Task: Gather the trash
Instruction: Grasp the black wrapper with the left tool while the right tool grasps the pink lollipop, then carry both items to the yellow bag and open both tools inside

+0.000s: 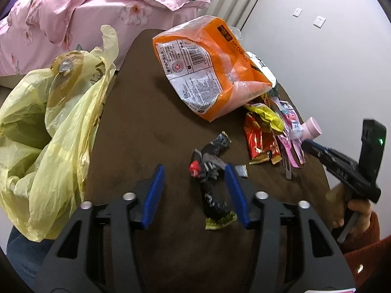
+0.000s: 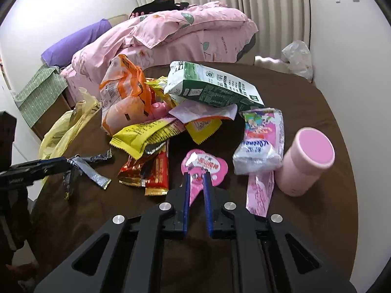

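Trash litters the brown table (image 2: 305, 112): one orange bag (image 1: 215, 68), one green carton (image 2: 215, 85), one pink cup (image 2: 305, 161), yellow and red wrappers. Right gripper (image 2: 195, 175) is clamped on a pink wrapper (image 2: 205, 166). Left gripper (image 1: 193, 171) gapes halfway around a crumpled black wrapper (image 1: 210, 171), not pinching. One yellow bag (image 1: 48, 122) sits at table's edge.

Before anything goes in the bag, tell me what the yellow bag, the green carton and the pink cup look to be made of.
Yellow bag: thin plastic film, translucent and crinkled, slightly glossy.
Green carton: printed, coated paperboard by its look, with folded edges and a crushed top.
Pink cup: smooth and matte, probably hard plastic, though coated paper cannot be ruled out; it is a rigid cylinder with no creases.
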Demonstrator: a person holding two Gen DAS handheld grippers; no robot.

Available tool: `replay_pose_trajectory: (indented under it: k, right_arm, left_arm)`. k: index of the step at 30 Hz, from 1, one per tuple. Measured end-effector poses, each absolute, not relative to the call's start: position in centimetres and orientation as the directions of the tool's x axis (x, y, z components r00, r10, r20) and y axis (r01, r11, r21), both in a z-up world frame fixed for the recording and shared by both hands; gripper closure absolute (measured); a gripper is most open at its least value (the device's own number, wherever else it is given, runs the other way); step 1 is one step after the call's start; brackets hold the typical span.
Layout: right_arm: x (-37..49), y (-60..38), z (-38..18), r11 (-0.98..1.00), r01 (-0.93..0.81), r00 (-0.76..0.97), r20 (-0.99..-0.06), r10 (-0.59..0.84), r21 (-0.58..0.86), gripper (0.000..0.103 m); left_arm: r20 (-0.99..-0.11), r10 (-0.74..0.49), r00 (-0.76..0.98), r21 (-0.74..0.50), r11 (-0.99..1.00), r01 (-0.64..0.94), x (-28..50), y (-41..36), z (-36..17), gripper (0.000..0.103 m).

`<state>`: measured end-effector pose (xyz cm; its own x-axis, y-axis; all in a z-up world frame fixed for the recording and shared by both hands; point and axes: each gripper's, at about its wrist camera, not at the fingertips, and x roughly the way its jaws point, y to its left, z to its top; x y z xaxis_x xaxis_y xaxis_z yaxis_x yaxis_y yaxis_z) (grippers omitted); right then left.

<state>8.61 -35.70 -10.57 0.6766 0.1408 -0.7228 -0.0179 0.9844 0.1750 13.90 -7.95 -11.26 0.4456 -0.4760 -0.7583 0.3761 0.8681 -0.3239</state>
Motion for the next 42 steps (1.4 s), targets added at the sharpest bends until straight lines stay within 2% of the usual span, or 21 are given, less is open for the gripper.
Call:
replay_pose_trajectory:
  k: [1, 3, 4, 6, 7, 10, 14, 18, 19, 20, 23, 26, 33, 39, 42]
  right_arm:
    - [8.3, -36.0, -10.7, 0.984, -0.009, 0.678, -0.722, 0.139, 0.180, 0.091]
    - [8.1, -36.2, -10.8, 0.982, -0.002, 0.678, -0.721, 0.142, 0.191, 0.091]
    - [8.0, -36.4, -10.8, 0.978, 0.001, 0.683, -0.715, 0.150, 0.207, 0.089]
    - [8.0, -36.6, -10.9, 0.973, -0.010, 0.691, -0.702, 0.174, 0.231, 0.065]
    - [8.0, -36.7, -10.9, 0.969, -0.017, 0.695, -0.694, 0.189, 0.247, 0.046]
    - [8.6, -36.4, -11.3, 0.970, -0.047, 0.667, -0.715, 0.208, 0.239, 0.046]
    - [10.1, -35.4, -12.1, 0.994, 0.006, 0.652, -0.754, 0.080, 0.110, 0.046]
    - [12.4, -35.1, -13.8, 0.990, -0.005, 0.591, -0.798, 0.117, 0.142, 0.046]
    - [12.8, -35.1, -14.1, 0.991, 0.006, 0.577, -0.810, 0.104, 0.131, 0.048]
    - [13.0, -35.1, -14.1, 0.992, 0.015, 0.580, -0.809, 0.092, 0.124, 0.059]
    - [12.5, -35.5, -12.9, 0.981, -0.007, 0.622, -0.768, 0.154, 0.192, 0.059]
    - [11.5, -35.3, -11.2, 0.988, -0.020, 0.652, -0.747, 0.131, 0.156, 0.059]
    - [9.5, -33.3, -4.9, 0.983, -0.111, 0.741, -0.646, 0.181, 0.148, 0.059]
    - [11.7, -27.2, -0.1, 0.954, -0.285, 0.776, -0.562, 0.286, 0.092, 0.059]
    - [13.5, -22.8, 1.0, 0.917, -0.392, 0.758, -0.539, 0.369, 0.076, 0.059]
  left_arm:
    - [-0.760, -0.474, 0.445, -0.320, 0.869, 0.378, 14.1, -8.2, -11.2, 0.067]
    - [-0.766, -0.460, 0.449, -0.300, 0.874, 0.383, 14.2, -8.8, -11.3, 0.082]
    - [-0.767, -0.457, 0.450, -0.295, 0.874, 0.385, 14.2, -9.0, -11.2, 0.082]
    - [-0.761, -0.468, 0.450, -0.301, 0.869, 0.393, 14.1, -9.2, -11.2, 0.083]
    - [-0.757, -0.471, 0.452, -0.302, 0.867, 0.398, 13.9, -9.3, -11.1, 0.083]
    - [-0.753, -0.469, 0.461, -0.292, 0.867, 0.404, 13.6, -9.3, -10.9, 0.083]
    - [-0.750, -0.468, 0.467, -0.293, 0.868, 0.400, 13.4, -9.2, -10.7, 0.083]
    - [-0.747, -0.469, 0.472, -0.294, 0.869, 0.398, 13.2, -8.9, -10.4, 0.083]
    - [-0.747, -0.467, 0.473, -0.292, 0.870, 0.398, 13.2, -8.9, -10.4, 0.083]
    - [-0.748, -0.465, 0.474, -0.291, 0.871, 0.396, 13.1, -8.8, -10.3, 0.083]
    - [-0.737, -0.473, 0.482, -0.299, 0.869, 0.395, 12.9, -8.3, -9.9, 0.083]
    - [-0.719, -0.488, 0.494, -0.316, 0.863, 0.394, 12.7, -7.7, -9.3, 0.083]
    - [-0.637, -0.498, 0.589, -0.329, 0.866, 0.377, 11.7, -4.8, -6.0, 0.083]
    - [-0.554, -0.341, 0.760, -0.278, 0.936, 0.217, 11.8, 3.2, -1.7, 0.083]
    - [-0.553, -0.278, 0.786, -0.279, 0.950, 0.139, 12.1, 7.4, -0.9, 0.083]
